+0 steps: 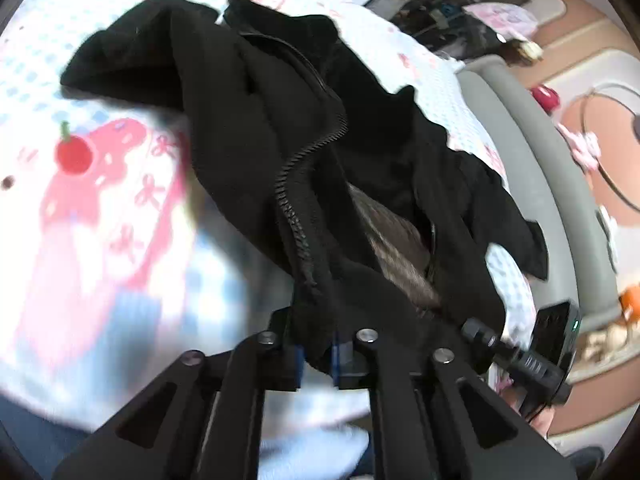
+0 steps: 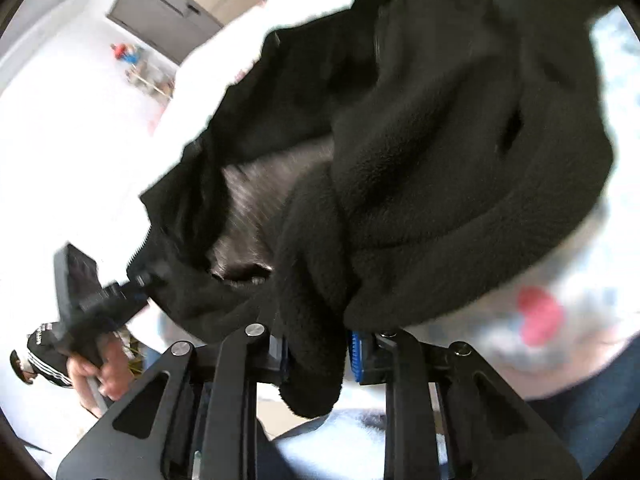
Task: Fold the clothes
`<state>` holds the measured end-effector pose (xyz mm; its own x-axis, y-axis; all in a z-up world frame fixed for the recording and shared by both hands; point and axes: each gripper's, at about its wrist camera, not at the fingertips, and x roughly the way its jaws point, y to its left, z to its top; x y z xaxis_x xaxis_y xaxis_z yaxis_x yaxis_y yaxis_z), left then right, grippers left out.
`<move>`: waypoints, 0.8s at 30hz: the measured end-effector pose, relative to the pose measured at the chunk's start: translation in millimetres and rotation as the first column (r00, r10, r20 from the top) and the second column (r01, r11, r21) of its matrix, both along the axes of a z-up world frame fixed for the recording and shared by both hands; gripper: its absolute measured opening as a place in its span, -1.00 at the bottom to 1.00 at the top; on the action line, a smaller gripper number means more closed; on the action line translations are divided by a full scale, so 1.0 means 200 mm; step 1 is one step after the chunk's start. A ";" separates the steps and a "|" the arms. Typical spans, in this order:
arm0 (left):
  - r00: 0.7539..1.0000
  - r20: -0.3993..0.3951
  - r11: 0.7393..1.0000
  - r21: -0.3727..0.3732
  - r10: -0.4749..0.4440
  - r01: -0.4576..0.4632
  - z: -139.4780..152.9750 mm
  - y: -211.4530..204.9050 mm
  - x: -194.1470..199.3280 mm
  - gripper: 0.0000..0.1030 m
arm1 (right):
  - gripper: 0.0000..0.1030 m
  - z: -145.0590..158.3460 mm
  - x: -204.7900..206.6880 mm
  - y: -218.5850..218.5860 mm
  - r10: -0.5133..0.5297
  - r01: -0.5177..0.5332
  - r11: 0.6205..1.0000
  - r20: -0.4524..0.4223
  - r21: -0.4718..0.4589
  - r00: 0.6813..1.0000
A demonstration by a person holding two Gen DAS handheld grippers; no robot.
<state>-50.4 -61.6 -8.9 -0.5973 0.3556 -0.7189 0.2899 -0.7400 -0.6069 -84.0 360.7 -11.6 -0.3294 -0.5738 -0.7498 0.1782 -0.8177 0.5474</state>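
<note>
Black fleece jacket (image 1: 256,128); blue-checked sheet (image 1: 40,76) with pink bows.

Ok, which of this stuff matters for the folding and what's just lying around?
For the job:
black fleece jacket
left gripper, clamped on the zipper edge
right gripper, clamped on a fleece fold

Lying about:
patterned bedsheet
grey bed frame
grey cabinet

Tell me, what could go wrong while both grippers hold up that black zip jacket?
The left gripper pinches only a thin edge of the black fleece jacket beside the zipper, so it might slip free. The right gripper holds a bunched fold, so the fold may come out uneven. The jacket hangs crumpled over the bedsheet.
</note>
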 end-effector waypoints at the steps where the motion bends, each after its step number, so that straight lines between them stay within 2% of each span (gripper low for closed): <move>1: 1.000 0.001 1.000 -0.005 -0.003 0.003 0.00 0.01 0.07 -0.86 | -0.61 0.06 0.04 0.04 0.000 0.000 1.000 -0.022 0.006 1.000; 3: 1.000 0.025 1.000 -0.005 -0.006 0.006 -0.01 0.03 0.17 -0.86 | -0.61 0.09 0.10 0.07 0.003 -0.002 1.000 -0.018 0.023 1.000; 6: 0.992 0.128 0.999 0.026 -0.023 0.020 -0.11 0.11 0.17 -0.86 | -0.61 -0.03 0.13 0.11 -0.006 0.003 0.999 0.055 0.044 0.998; 8: 0.981 0.192 0.998 0.062 -0.035 0.024 -0.18 0.14 0.14 -0.86 | -0.61 -0.20 0.12 0.13 -0.015 0.003 0.996 0.140 0.087 0.990; 10: 0.977 0.209 0.997 0.073 -0.046 0.031 -0.21 0.15 0.14 -0.86 | -0.60 -0.28 0.12 0.13 -0.019 0.001 0.995 0.186 0.095 0.982; 11: 0.975 0.210 0.996 0.067 -0.067 0.054 -0.20 0.16 0.14 -0.85 | -0.60 -0.26 0.12 0.13 -0.014 -0.003 0.995 0.176 0.096 0.984; 12: 0.975 0.214 0.998 0.046 -0.059 0.050 -0.18 0.17 0.14 -0.74 | -0.57 -0.23 0.11 0.12 -0.008 -0.008 0.995 0.165 0.097 0.986; 14: 0.981 0.194 1.000 0.026 0.011 -0.016 -0.13 0.06 0.24 -0.58 | -0.49 -0.18 0.11 0.13 0.008 -0.021 0.995 0.135 0.098 0.991; 16: 0.982 0.159 0.994 -0.001 0.105 -0.106 -0.06 -0.04 0.34 -0.05 | -0.35 -0.10 0.11 0.15 0.022 -0.032 0.995 0.106 0.090 0.994; 18: 0.982 0.085 0.985 -0.039 0.171 -0.168 0.05 -0.12 0.44 -0.04 | -0.29 -0.02 0.10 0.15 0.033 -0.039 0.996 0.085 0.076 0.996; 20: 0.982 0.020 0.978 -0.097 0.187 -0.184 0.16 -0.15 0.47 -0.04 | -0.26 0.04 0.11 0.20 0.033 -0.038 0.997 0.074 0.072 0.997; 22: 0.993 -0.034 0.986 -0.113 0.116 -0.119 0.22 -0.10 0.42 -0.03 | -0.26 0.10 0.12 0.24 0.021 -0.025 0.997 0.055 0.077 0.998; 24: 0.999 -0.047 0.995 -0.102 -0.008 0.003 0.22 0.00 0.29 -0.02 | -0.26 0.12 0.09 0.23 -0.025 0.024 0.996 0.015 0.091 1.000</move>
<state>8.1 -61.7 35.3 -0.6297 0.2859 -0.7223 0.2580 -0.8001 -0.5416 -66.6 406.3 13.1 -0.3304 -0.4951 -0.8036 0.1493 -0.8681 0.4735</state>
